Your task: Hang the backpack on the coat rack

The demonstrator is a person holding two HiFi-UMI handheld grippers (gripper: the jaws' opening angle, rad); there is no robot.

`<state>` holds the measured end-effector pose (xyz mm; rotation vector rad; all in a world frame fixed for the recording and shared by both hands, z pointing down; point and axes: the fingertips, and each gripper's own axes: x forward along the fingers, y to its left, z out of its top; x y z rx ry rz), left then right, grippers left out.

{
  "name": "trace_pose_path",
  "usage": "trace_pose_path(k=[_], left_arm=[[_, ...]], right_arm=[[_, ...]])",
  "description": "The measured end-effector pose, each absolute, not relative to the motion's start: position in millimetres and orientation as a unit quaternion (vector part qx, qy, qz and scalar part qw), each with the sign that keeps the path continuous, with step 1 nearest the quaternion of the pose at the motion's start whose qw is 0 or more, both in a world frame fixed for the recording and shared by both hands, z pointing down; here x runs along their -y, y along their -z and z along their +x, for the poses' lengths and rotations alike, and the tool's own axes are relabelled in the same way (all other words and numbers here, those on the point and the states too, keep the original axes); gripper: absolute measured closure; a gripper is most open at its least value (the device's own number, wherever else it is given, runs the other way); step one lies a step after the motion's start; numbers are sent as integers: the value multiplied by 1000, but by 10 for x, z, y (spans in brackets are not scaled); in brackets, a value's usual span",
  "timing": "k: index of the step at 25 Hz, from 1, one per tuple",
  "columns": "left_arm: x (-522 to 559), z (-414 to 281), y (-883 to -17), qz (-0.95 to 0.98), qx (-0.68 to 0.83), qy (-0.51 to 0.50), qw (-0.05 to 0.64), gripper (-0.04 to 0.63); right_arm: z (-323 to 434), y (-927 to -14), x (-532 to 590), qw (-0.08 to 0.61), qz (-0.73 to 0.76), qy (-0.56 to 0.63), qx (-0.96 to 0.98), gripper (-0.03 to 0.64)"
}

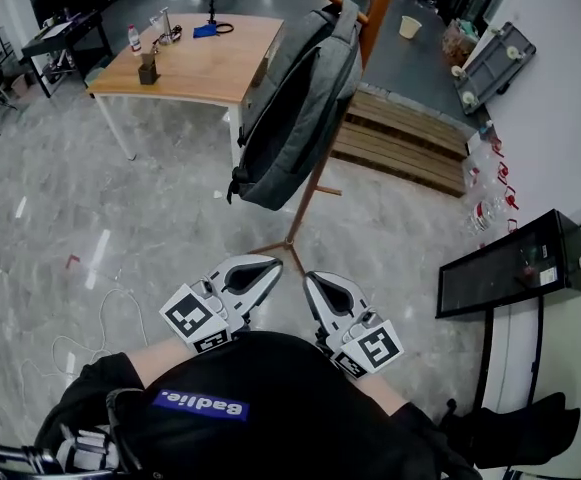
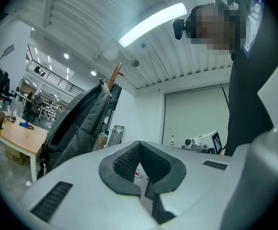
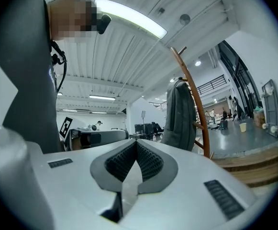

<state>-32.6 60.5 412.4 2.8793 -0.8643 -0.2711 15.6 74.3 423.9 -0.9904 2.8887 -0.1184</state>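
At twelve o'clock the backpack is hanging on the coat rack; we are holding left hand-held gripper and right hand-held gripper closed, empty.

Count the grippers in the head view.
2. The left gripper sits lower centre-left, the right gripper lower centre-right; both shut, empty, short of the hung backpack. None hidden.

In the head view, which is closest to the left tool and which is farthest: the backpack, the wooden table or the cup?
1. The backpack, hanging on the coat rack just ahead of the left tool.
2. The wooden table, behind the backpack, toward the left.
3. The cup, farthest, at the top right past the rack.
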Motion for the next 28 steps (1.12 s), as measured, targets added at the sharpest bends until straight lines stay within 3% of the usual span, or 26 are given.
trace_pose_path(k=[13,28], left_arm=[[-715,-393,-4388,959,258,73,93,586],[-735,-413,-4329,963,248,70,78,586]], right_arm=[[-125,-4484,-845,18,-320,55,-946,612],[-194,-4455,-839,19,-317,46,-947,612]])
